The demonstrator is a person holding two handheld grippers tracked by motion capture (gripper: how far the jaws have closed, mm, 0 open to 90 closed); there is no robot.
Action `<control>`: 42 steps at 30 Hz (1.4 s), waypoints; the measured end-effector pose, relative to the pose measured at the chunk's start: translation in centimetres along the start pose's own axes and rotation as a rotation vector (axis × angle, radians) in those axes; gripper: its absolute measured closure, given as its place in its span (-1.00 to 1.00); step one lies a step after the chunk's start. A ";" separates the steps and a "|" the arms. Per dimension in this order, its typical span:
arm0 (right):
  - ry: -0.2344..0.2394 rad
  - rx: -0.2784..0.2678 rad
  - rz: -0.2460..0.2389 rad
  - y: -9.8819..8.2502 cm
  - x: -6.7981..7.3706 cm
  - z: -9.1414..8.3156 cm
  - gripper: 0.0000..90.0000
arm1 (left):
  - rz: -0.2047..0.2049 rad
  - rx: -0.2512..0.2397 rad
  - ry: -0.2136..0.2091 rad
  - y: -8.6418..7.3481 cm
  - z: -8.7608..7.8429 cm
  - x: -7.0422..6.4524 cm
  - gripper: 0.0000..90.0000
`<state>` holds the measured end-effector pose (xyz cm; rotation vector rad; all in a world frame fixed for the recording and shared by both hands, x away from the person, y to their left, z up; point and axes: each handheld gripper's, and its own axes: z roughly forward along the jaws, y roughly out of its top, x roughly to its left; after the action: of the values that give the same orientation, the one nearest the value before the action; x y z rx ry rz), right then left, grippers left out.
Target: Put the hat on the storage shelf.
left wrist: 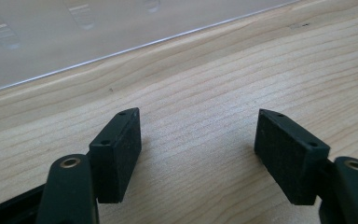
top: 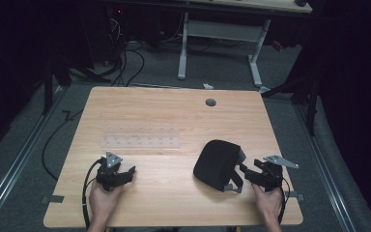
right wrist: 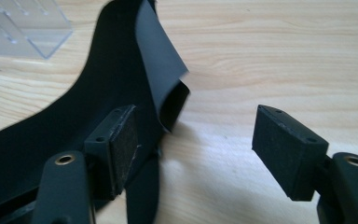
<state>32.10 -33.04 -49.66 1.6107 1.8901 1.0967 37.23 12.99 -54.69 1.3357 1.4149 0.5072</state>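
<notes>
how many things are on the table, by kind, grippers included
black eye mask: 1
clear rack: 1
grippers: 2, left gripper and right gripper
total: 4

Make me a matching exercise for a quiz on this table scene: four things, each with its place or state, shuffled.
Things:
1. left tongs
2. black cap
3. clear tray
4. grey round hole

Places or states:
A. lies flat in the middle of the table
B. open, nothing between the jaws
C. near the far edge of the table
D. beside the open right tongs

Pairs: 1-B, 2-D, 3-A, 4-C
</notes>
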 end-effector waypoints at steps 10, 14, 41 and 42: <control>0.051 0.005 -0.028 1.8 0.8 1.4 -0.35 | 0.000 0.000 0.000 0.0 0.0 0.0 -0.29; 0.063 0.008 -0.028 2.3 1.1 1.9 -0.36 | 0.001 0.000 -0.001 0.0 0.0 0.0 -0.30; 0.203 0.109 0.005 2.8 1.1 6.8 -0.12 | 0.001 0.002 -0.002 0.0 0.0 0.0 -0.31; 0.203 0.110 0.005 2.7 1.1 6.8 -0.09 | 0.001 0.002 -0.002 0.0 0.0 0.0 -0.31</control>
<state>38.63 -29.94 -51.42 1.6155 2.1102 1.2187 37.22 12.96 -54.70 1.3385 1.4132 0.5053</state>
